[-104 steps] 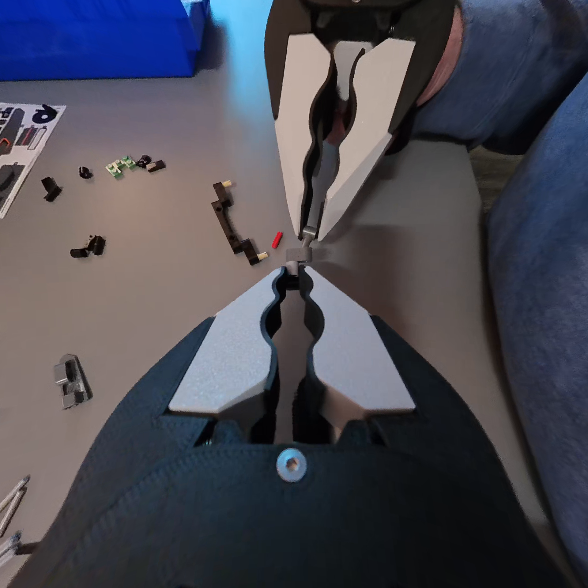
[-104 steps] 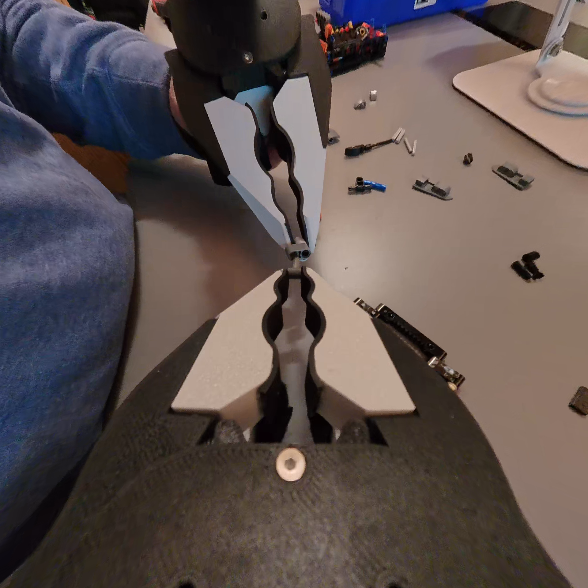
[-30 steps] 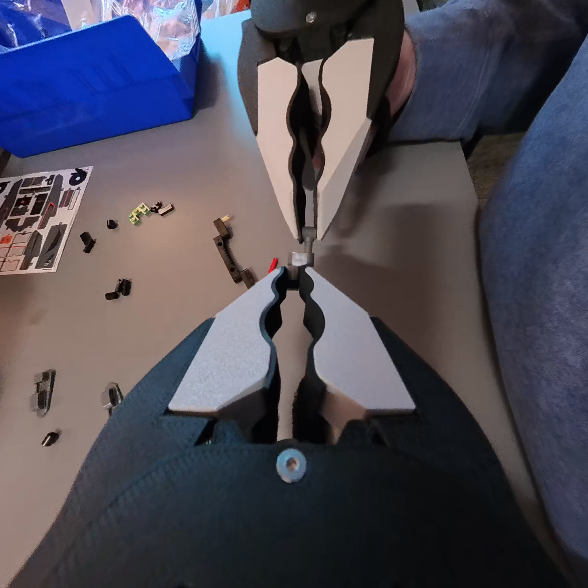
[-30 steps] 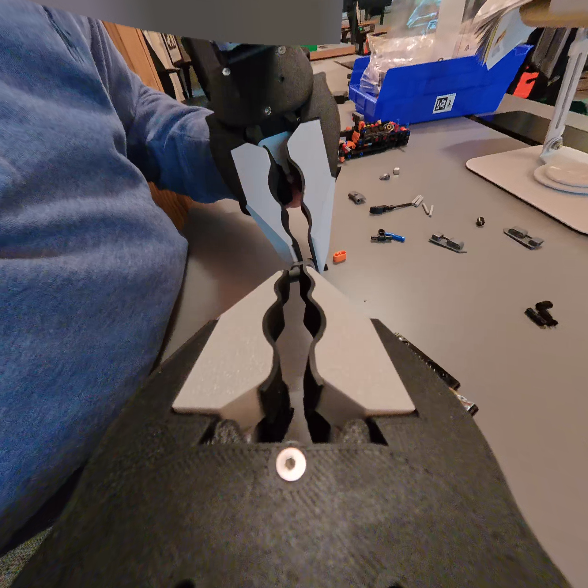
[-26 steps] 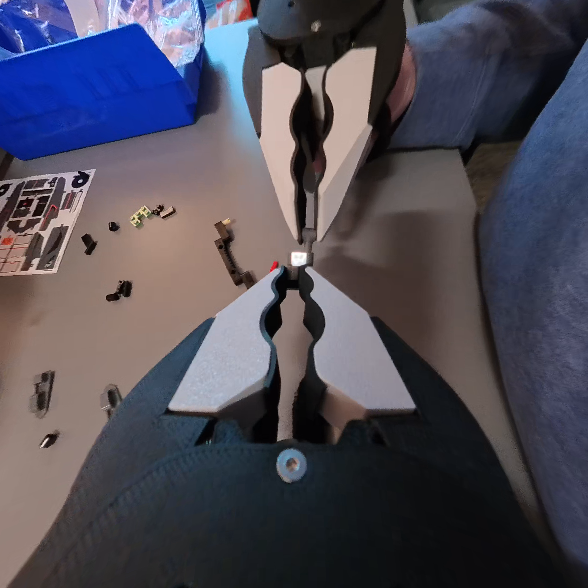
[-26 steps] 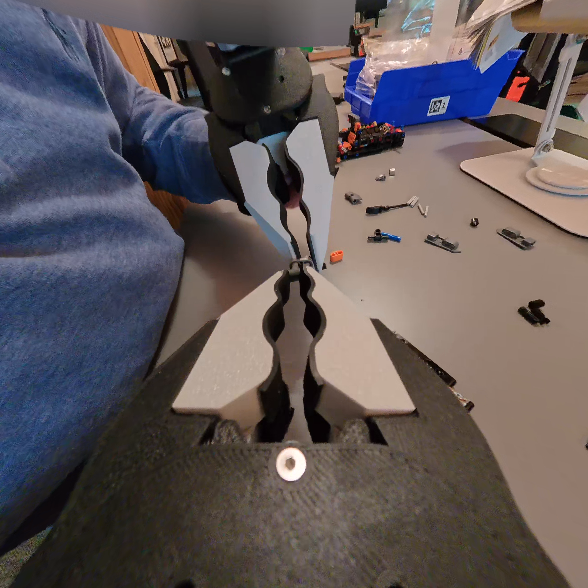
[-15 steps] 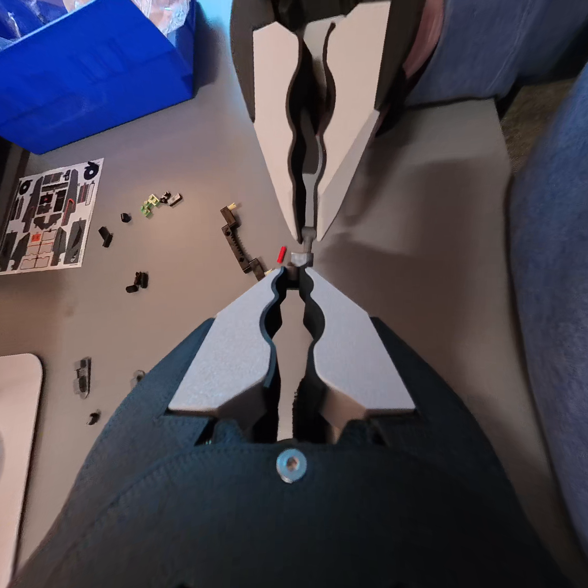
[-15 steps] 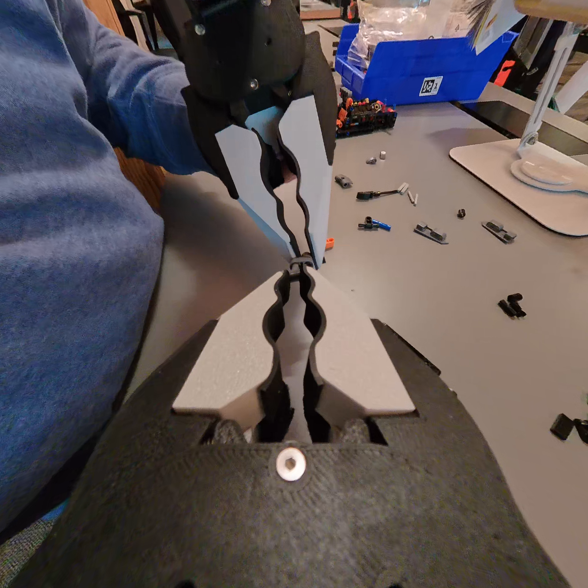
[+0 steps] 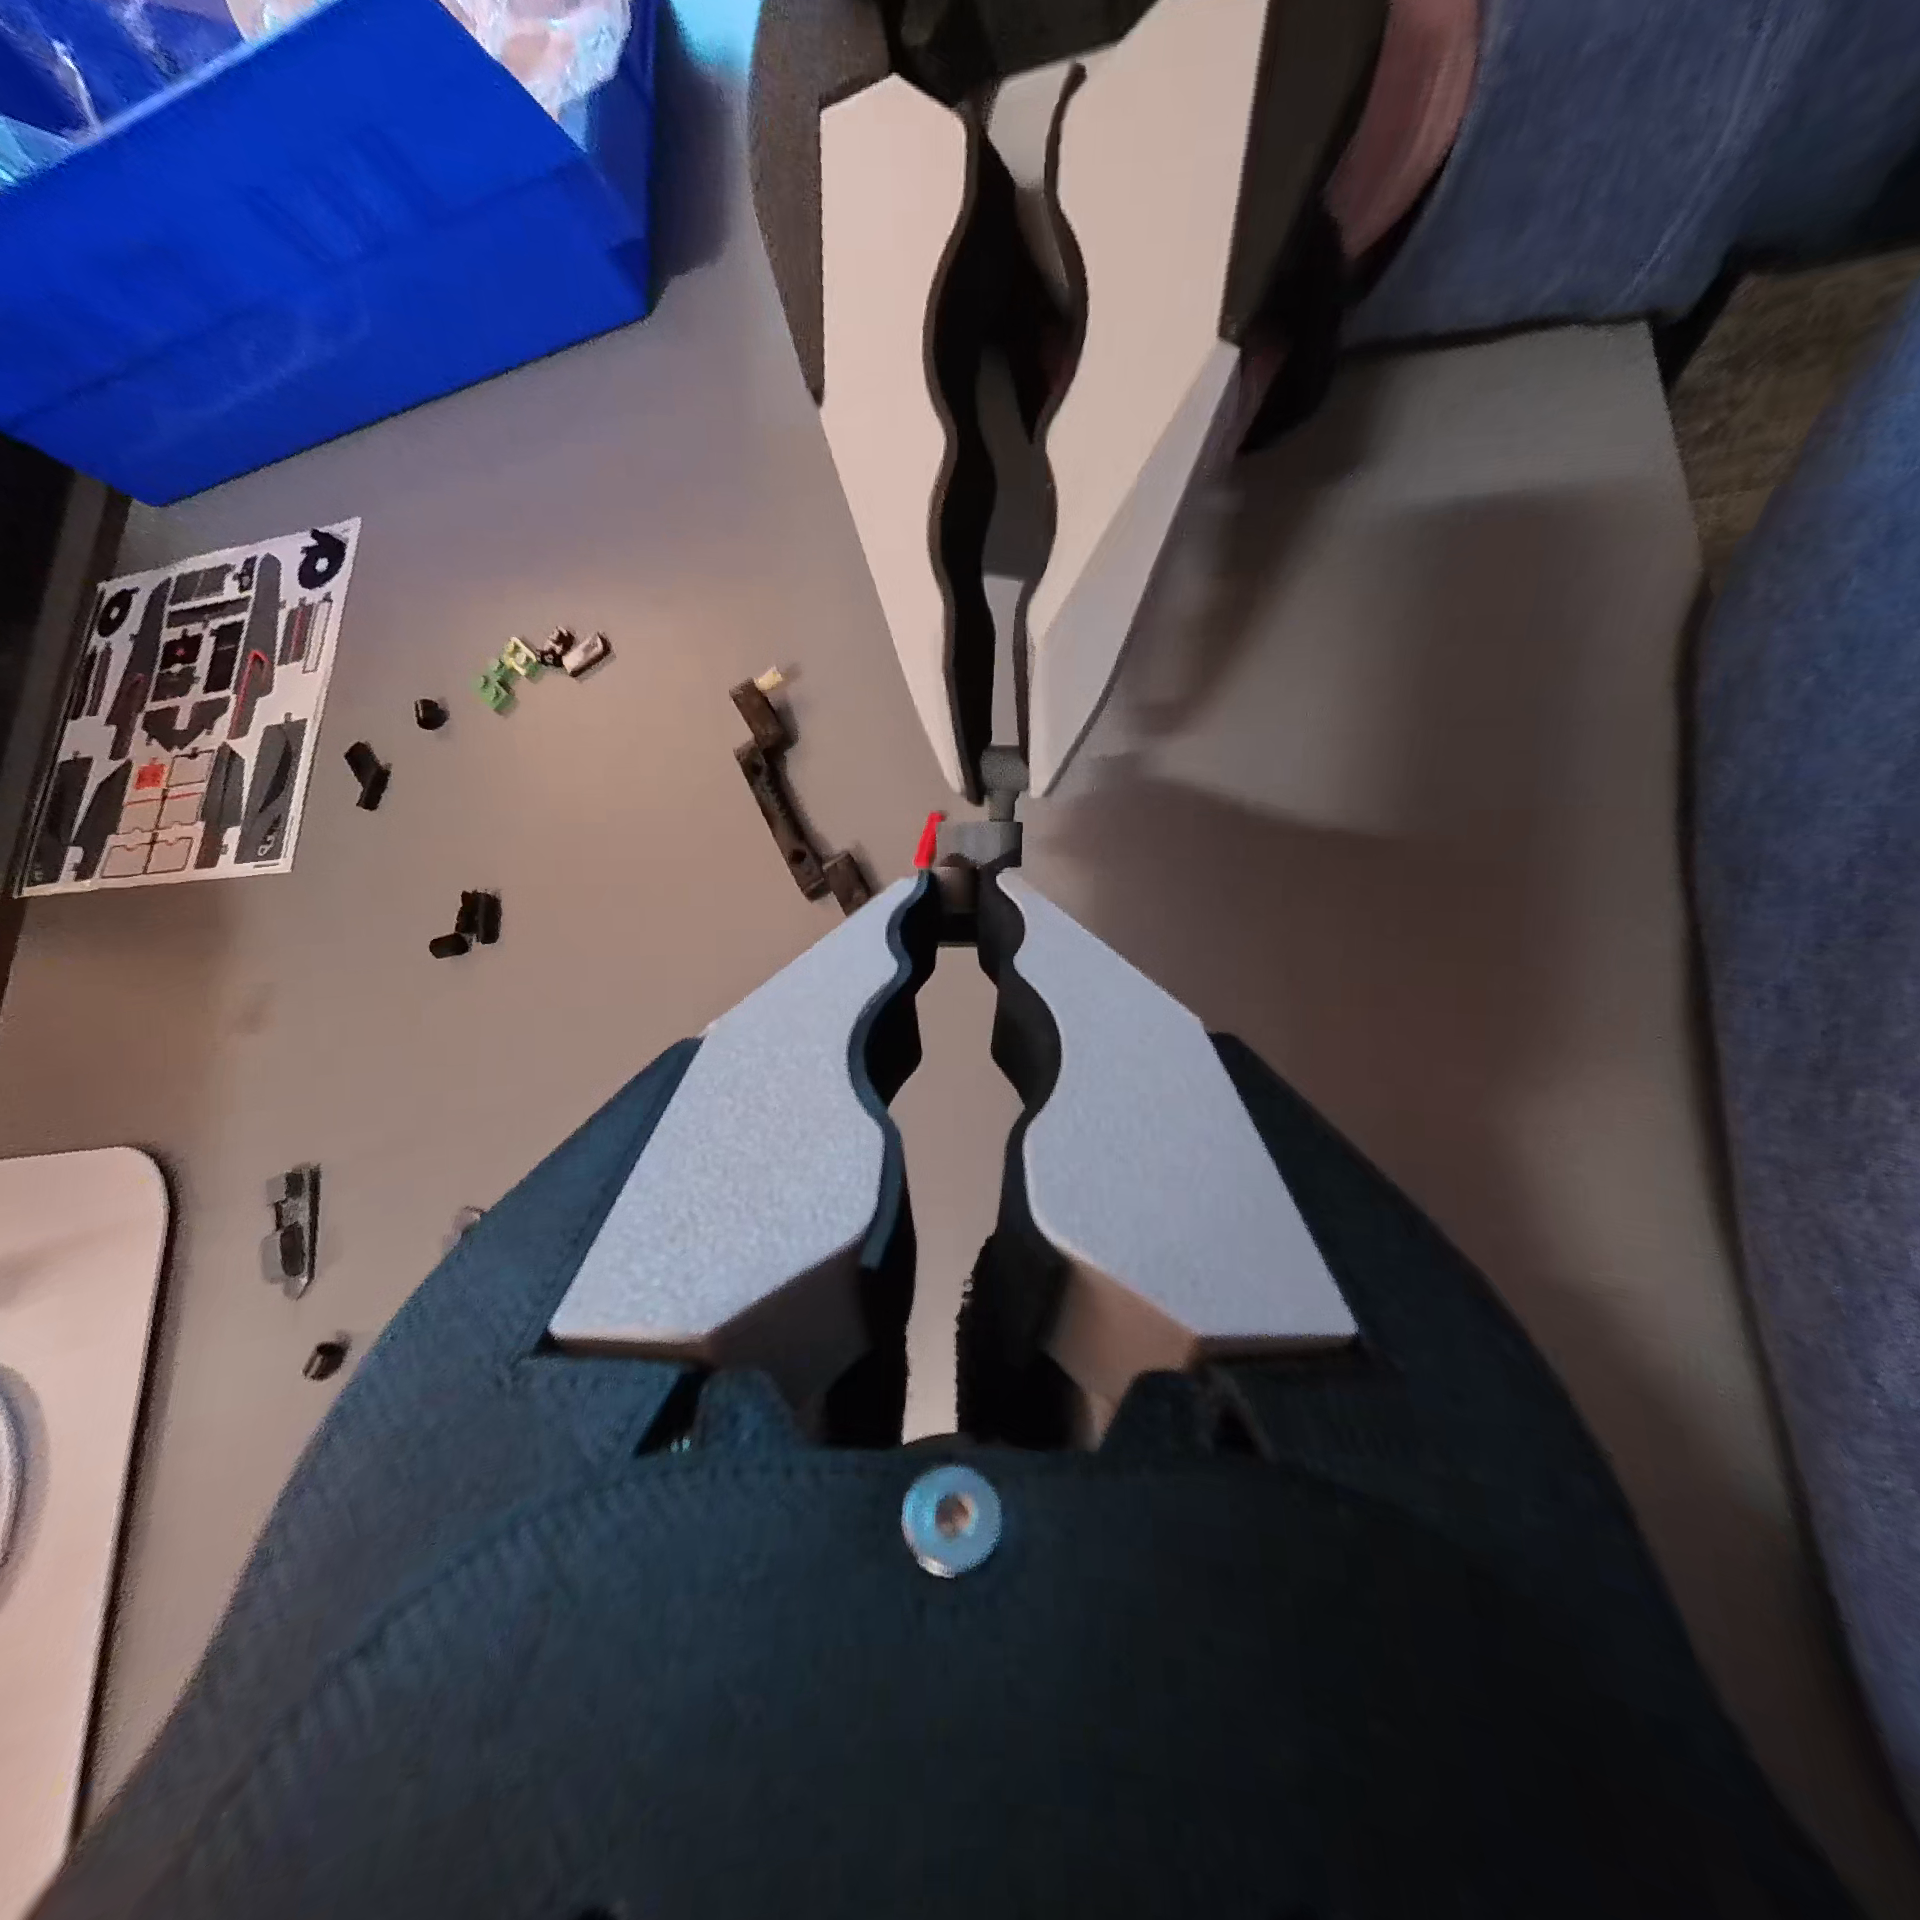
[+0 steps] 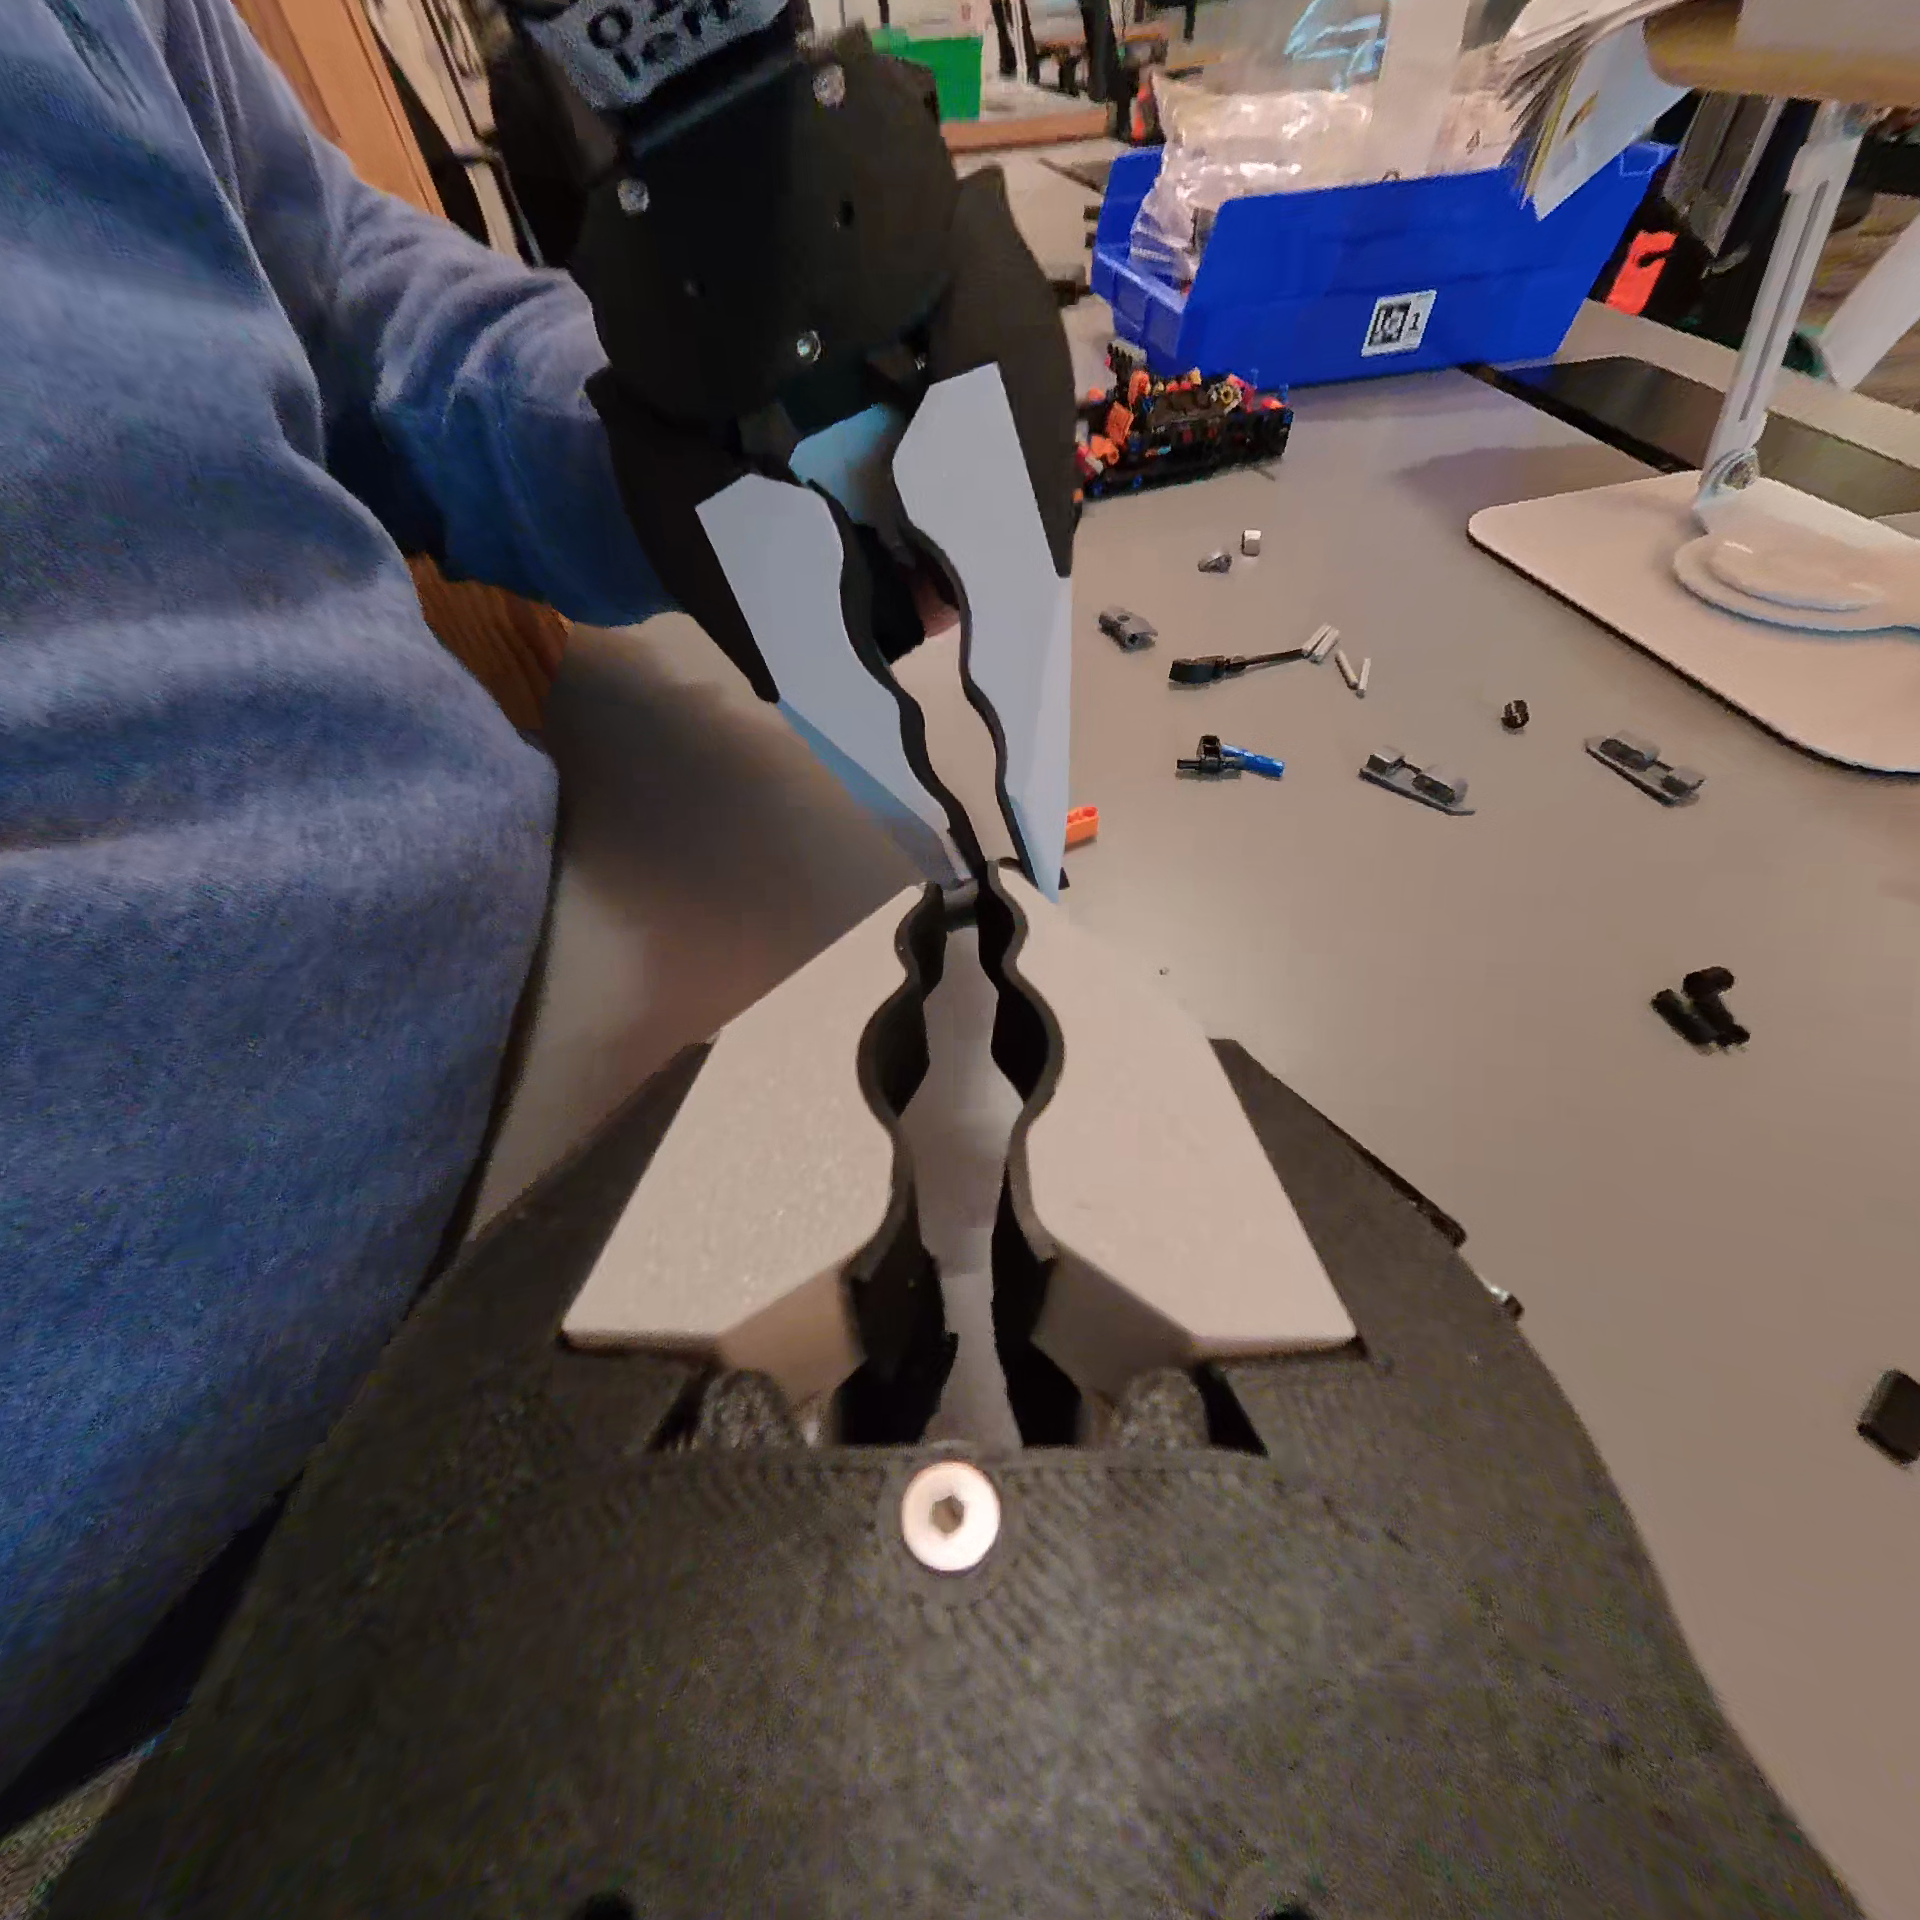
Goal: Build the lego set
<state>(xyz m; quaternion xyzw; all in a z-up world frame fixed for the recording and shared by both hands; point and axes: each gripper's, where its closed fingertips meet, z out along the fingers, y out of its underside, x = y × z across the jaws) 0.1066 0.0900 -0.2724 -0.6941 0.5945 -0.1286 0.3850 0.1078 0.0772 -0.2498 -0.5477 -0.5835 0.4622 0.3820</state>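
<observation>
Grey plastic, very small, is all that shows of the connector piece (image 9: 982, 836) in the left wrist view: it sits between the tips of two hand-held grippers and most of its shape is covered by them. The left hand-held gripper (image 9: 961, 899) is clenched on its lower end; the right hand-held gripper (image 9: 1000, 784) comes from above, tips closed on a thin grey pin (image 9: 1005, 771) that meets the piece. A red pin (image 9: 926, 837) lies just beside the tips, half hidden. On the grey worktop (image 9: 582, 436) to the left are a long black beam (image 9: 792, 800), some black bits, a green part (image 9: 506, 675) and a sticker sheet (image 9: 192, 712). A blue bin (image 9: 312, 239) is cut off by the top edge. Blue sleeve (image 9: 1818, 935) fills the right side, where the worktop edge is near.

In the right wrist view, the right hand-held gripper (image 10: 961, 896) is clenched on something dark at its tips, too hidden to tell more. The left hand-held gripper (image 10: 987, 868) points down at it, tips touching. An orange part (image 10: 1081, 821) lies behind them. Farther right, well apart, are a partly built model (image 10: 1184, 421), a blue-tipped part (image 10: 1236, 758), grey flat parts (image 10: 1418, 779) and a white stand base (image 10: 1714, 613). The worktop is open on the right
</observation>
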